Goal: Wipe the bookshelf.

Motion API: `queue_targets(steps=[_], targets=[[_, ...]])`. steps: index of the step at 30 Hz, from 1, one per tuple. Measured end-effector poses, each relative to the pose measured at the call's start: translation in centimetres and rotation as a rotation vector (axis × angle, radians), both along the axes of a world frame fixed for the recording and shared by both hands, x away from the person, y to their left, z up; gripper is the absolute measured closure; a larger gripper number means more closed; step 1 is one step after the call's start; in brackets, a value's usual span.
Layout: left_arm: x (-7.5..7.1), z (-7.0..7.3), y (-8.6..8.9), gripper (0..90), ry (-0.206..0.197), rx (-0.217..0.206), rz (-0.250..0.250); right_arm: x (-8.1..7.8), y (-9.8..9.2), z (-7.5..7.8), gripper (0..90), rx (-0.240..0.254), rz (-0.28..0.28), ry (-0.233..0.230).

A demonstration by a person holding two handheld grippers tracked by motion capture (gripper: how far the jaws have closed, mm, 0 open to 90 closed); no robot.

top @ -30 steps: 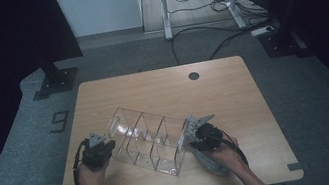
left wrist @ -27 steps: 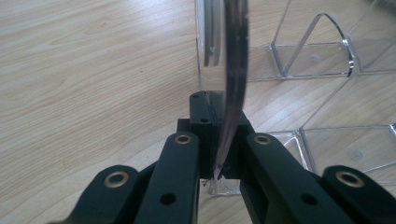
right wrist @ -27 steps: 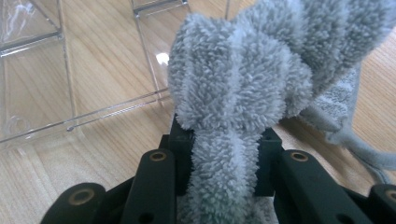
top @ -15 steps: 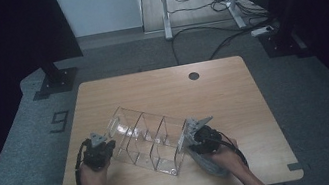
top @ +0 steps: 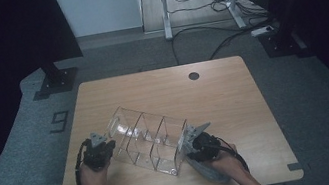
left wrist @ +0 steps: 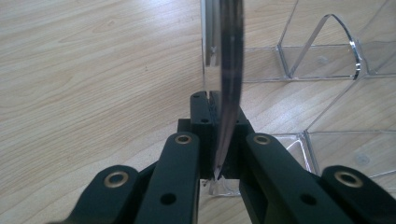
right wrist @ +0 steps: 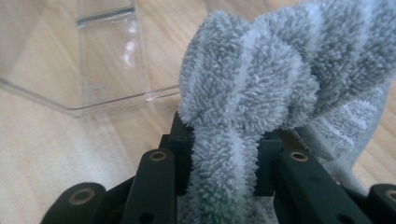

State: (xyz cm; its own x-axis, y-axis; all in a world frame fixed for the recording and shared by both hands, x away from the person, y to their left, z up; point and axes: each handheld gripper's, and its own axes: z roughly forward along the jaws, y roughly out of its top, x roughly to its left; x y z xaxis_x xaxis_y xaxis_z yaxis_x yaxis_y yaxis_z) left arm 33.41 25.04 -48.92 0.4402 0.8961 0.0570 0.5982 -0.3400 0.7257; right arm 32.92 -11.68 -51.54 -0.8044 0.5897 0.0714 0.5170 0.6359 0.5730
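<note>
Wooden table [top: 234, 96] scene unchanged over the last second: left gripper [left wrist: 218, 140] stays clamped tight on clear acrylic compartment organiser's [top: 147, 138] wall, right gripper [right wrist: 224, 154] stays pinching grey fluffy microfibre cloth [right wrist: 261, 88], wiping apparently paused.

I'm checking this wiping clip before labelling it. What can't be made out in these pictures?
- Right claw, right gripper view: the grey cloth covers its tips; contact with the clear organizer is hidden.
- Left claw, left gripper view: the organizer's wall runs out at the top edge.
- High view: both claws too small to judge grip.
- Smudges on the organizer: not visible.
</note>
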Motion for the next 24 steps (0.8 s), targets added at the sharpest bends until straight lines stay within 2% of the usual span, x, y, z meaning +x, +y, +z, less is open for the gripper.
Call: queue_targets(steps=[24], targets=[[0.0, 0.0, -0.1, 87.3, 0.005, -0.003, 0.009, -4.7, 2.1, 0.6, 68.2, 0.003, 0.179, 0.057]])
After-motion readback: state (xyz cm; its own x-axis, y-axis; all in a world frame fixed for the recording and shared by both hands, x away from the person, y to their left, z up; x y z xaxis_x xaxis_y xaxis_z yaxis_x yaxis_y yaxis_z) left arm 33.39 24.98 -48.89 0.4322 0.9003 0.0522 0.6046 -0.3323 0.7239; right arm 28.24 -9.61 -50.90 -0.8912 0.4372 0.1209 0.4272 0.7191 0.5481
